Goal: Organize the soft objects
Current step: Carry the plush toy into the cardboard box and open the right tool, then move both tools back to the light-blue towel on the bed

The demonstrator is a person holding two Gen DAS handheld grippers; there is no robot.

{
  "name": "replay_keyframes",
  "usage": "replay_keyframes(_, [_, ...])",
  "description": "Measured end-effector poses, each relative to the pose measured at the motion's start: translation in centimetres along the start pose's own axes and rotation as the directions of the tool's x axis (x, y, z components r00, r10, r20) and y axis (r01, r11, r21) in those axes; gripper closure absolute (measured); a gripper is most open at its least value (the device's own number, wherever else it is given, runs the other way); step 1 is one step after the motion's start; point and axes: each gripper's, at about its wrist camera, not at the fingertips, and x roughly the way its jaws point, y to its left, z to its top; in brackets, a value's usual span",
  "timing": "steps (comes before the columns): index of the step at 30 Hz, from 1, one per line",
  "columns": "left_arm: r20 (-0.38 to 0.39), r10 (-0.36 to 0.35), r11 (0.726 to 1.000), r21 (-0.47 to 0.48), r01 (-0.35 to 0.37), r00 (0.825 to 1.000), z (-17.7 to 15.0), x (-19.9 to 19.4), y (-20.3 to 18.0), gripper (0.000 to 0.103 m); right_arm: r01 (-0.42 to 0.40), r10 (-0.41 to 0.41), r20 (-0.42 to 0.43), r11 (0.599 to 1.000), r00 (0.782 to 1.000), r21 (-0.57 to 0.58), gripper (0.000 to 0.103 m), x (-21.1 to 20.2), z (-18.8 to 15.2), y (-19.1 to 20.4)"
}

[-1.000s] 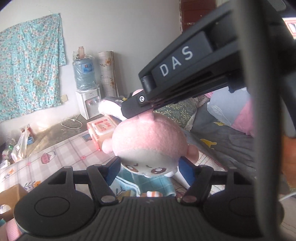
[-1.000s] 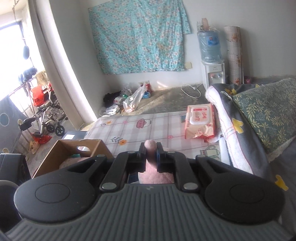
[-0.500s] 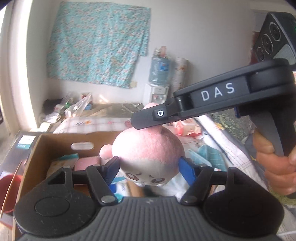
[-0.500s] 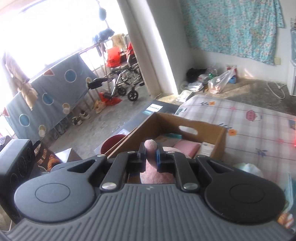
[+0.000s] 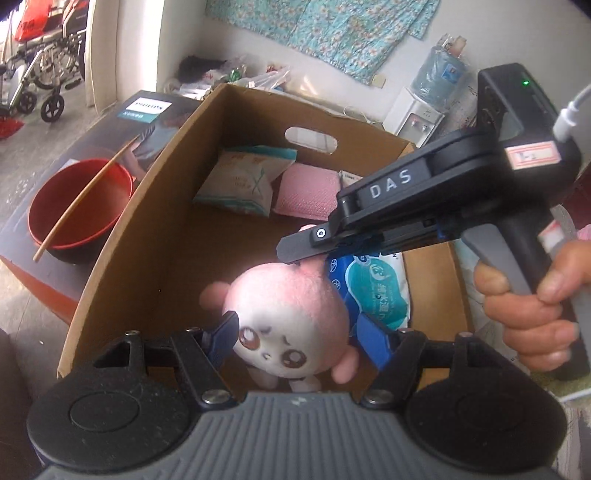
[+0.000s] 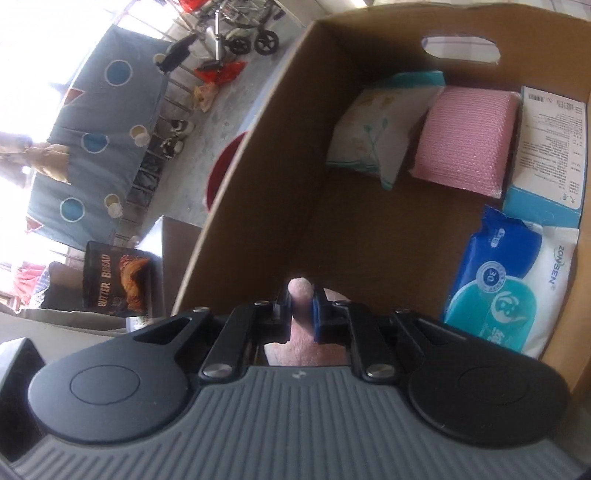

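The left claw (image 5: 295, 338) points steeply down, its blue pads pressed on either side of a pink plush head. The right claw (image 6: 300, 301) angles down just ahead of it, pinched nearly shut on the plush's top tuft. A bare hand (image 5: 532, 306) grips the right claw's handle.

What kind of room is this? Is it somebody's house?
Probably a lived-in room at home. There's a white water dispenser by the wall, a flowery turquoise cloth hanging up, and a red bowl with a chopstick beside the brown cardboard box.
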Motion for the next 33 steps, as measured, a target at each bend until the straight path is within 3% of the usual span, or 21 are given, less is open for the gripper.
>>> replay_keyframes(3, [-0.012,-0.005,1.000,0.002,0.005,1.000,-0.5,0.4,0.4,0.031,0.118,-0.117,0.039,0.993,0.992,-0.026,0.094,1.5,0.9,-1.6])
replay_keyframes(12, [-0.028,-0.004,1.000,0.027,0.005,1.000,-0.7,2.3,0.3,0.031,0.224,-0.214,0.135,0.972,0.968,-0.067,0.094,0.9,2.9,-2.2])
replay_keyframes(16, [-0.022,0.001,1.000,0.031,-0.001,1.000,-0.4,2.6,0.3,0.031,0.288,-0.267,0.179,0.952,0.947,-0.103,0.093,0.5,3.8,-2.8])
replay_keyframes(19, [-0.021,0.002,0.999,0.032,-0.001,1.000,-0.1,2.9,0.4,0.031,0.293,-0.272,0.178,0.951,0.946,-0.101,0.091,-0.2,5.0,-4.3])
replay_keyframes(20, [-0.020,0.003,0.999,0.033,-0.003,1.000,0.0,3.0,0.5,0.031,0.292,-0.271,0.179,0.951,0.946,-0.104,0.088,-0.2,4.9,-4.3])
replay_keyframes(24, [-0.007,0.017,0.999,0.045,-0.017,1.000,0.0,2.9,0.1,0.028,0.283,-0.249,0.234,0.951,0.940,-0.126,0.061,-1.3,4.7,-3.7])
replay_keyframes(29, [0.031,0.013,0.998,0.067,-0.015,0.999,-0.2,2.0,-0.7,0.027,0.249,-0.188,0.357,0.960,0.915,-0.132,0.052,-6.0,1.9,-2.5])
replay_keyframes(33, [0.077,0.009,0.995,0.100,-0.017,0.997,-0.4,1.1,-1.6,0.026,0.236,-0.156,0.469,0.965,0.869,-0.116,0.046,-10.8,-1.9,-2.3])
